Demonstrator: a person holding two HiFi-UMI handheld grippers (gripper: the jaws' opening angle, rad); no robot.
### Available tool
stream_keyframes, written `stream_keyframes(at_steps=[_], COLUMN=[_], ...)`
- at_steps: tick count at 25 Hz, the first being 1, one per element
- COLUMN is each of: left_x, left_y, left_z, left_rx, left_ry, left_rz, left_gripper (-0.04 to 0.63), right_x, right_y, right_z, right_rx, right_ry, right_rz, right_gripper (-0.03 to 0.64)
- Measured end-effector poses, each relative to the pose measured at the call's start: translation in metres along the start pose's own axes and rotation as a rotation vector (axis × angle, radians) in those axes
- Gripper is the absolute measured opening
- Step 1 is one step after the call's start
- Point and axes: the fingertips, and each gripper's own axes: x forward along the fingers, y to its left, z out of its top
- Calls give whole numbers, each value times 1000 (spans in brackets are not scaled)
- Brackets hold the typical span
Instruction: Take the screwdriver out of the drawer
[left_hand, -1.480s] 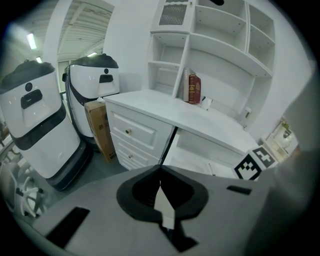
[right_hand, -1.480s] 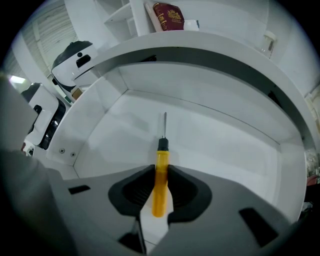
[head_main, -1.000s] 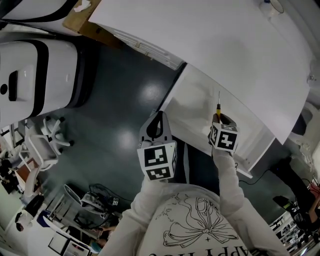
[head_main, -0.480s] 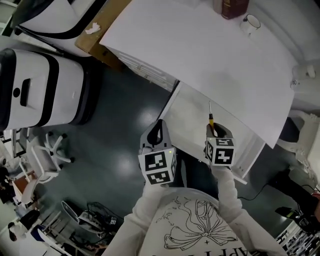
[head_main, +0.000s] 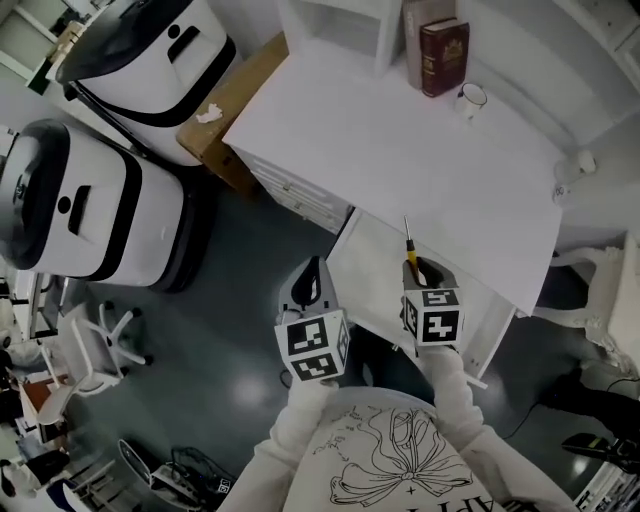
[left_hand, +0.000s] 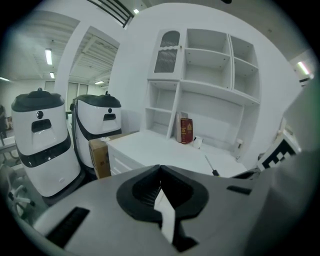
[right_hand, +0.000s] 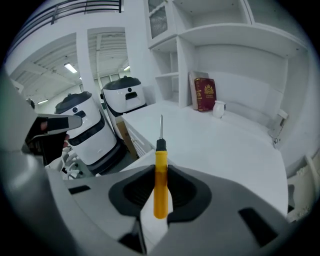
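- Both grippers have risen: the right gripper (head_main: 418, 272), clamped on the screwdriver (head_main: 409, 252), holds it above the open drawer (head_main: 372, 262), apparently clear.
- Left gripper (head_main: 311, 277): jaws together, empty.

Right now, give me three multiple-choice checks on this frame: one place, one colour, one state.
1. The red book stands: A in a basket; B on the desk; C on a stool.
2. The screwdriver handle is: A yellow; B green; C blue.
3. The right gripper is: A open, empty; B shut on the screwdriver; C shut on the red book.
Answers: B, the head view shows it upright at the desk's back; A, yellow shows between the jaws; B, the jaws clamp the handle.
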Motion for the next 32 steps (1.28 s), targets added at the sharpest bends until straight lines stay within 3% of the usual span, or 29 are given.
stream_keyframes(at_steps=[17, 32], left_x=[-50, -90], left_y=[14, 5], left_z=[113, 159], left_rx=[13, 39], left_ry=[-260, -389], left_rz=[68, 78], left_gripper=[6, 6], right_x=[-75, -135], right_y=[33, 41], right_z=[129, 178], right_rx=[-66, -80], right_ry=[-319, -519], right_rz=[39, 37], right_gripper=[74, 74])
